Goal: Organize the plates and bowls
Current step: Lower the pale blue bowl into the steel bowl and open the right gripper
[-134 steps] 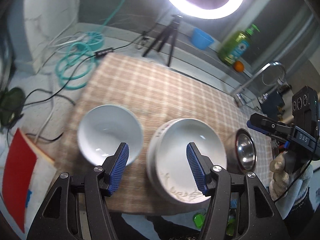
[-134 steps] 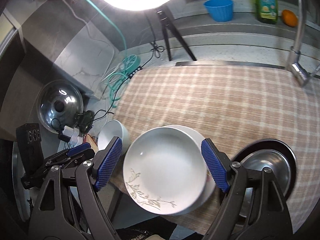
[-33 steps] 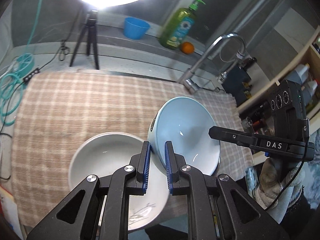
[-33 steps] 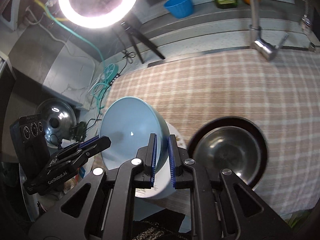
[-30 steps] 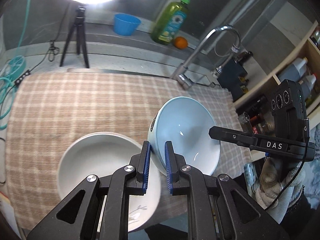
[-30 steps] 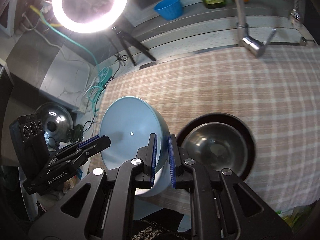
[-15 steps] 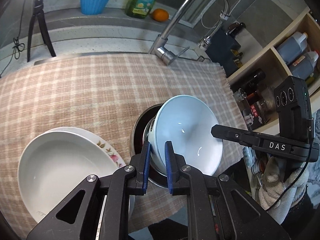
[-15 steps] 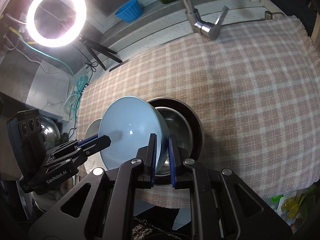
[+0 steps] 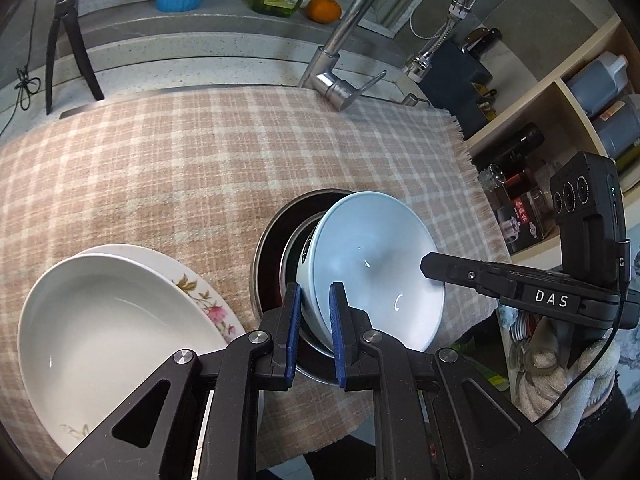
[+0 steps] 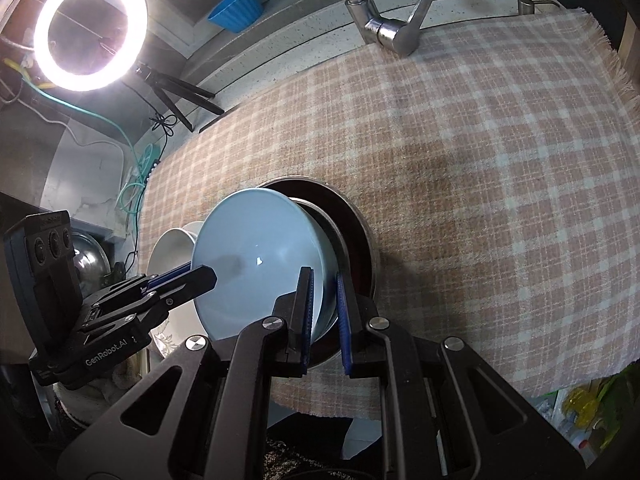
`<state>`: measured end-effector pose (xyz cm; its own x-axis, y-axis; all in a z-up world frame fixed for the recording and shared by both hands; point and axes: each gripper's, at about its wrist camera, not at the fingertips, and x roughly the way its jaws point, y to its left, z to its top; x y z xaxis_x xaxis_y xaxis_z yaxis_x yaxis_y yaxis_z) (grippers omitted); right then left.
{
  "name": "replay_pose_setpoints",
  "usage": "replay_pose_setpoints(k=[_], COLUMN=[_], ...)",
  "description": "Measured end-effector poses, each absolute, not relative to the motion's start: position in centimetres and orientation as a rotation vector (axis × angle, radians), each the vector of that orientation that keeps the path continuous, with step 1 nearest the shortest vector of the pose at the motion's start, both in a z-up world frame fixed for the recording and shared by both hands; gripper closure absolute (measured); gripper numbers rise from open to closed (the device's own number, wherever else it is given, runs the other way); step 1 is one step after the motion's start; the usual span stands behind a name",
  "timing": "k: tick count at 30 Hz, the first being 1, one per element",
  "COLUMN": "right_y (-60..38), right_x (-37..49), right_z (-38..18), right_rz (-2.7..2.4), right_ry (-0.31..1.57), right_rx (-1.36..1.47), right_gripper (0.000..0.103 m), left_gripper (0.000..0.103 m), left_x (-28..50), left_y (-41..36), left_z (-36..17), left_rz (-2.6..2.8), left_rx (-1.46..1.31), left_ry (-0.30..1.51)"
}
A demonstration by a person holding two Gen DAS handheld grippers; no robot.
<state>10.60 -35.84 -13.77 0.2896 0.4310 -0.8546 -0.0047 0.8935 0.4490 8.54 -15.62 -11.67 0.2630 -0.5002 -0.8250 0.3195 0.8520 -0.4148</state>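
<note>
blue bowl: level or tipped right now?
Tipped. The blue bowl hangs at a slant over the steel bowl, both claws pinching its rim.

"DAS" — right gripper (image 9: 436, 270); "GenRobot.AI" — left gripper (image 10: 200, 276)

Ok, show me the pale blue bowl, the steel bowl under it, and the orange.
pale blue ceramic bowl (image 9: 372, 256), left wrist view, inner wall.
round steel bowl (image 9: 294, 246), left wrist view, exposed rim.
small orange fruit (image 9: 324, 9), left wrist view, its middle.

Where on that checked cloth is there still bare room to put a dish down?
The checked cloth is bare from the faucet and tripod forward to the dishes, and right of the metal bowl. The front edge is crowded: white plates, metal bowl, and the blue bowl both grippers hold.
</note>
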Motion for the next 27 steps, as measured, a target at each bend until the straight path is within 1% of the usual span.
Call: replay_pose_setpoints(k=[19,20,21,22,24,25,26,27], right_y=[-35.2,-35.2,-35.3,-35.4,-35.5,-35.6,-35.7,-35.8], right_x=[11.1,11.2,11.2,11.2,11.0,10.9,10.8,10.7], right_z=[-14.6,-14.6,-14.5,-14.4,-13.9,-13.6,-13.3,-13.0], right_rz=[0.308,0.309,0.312,0.314,0.318,0.32,0.319,0.318], right_ry=[1.281,1.28,1.277,1.269,1.244,1.231,1.216,1.205], right_rx=[0.357,0.353,0.355,0.357,0.351,0.348,0.345,0.345], right_gripper=[0.091,0.089,0.086,0.084,0.074,0.07,0.062,0.054], left_gripper=[0.09,0.085,0.083,0.082,0.082,0.08,0.075,0.074], left_x=[8.9,8.9,8.9,8.9,8.8,8.8,8.8,8.8], left_y=[-16.0,-16.1,-16.0,-16.0,-15.8,-15.6,-15.4,-15.2], left_z=[-12.2,-12.2,-12.2,-12.1,-11.9,-11.8,-11.7,-11.5], left_rz=[-0.54,-0.536,-0.537,-0.54,-0.539,-0.538,-0.533,-0.533], left_rx=[-0.144,-0.133,-0.13,-0.131,-0.139,-0.141,-0.147,-0.156], left_ry=[1.2,1.205,1.203,1.199,1.194,1.192,1.189,1.186])
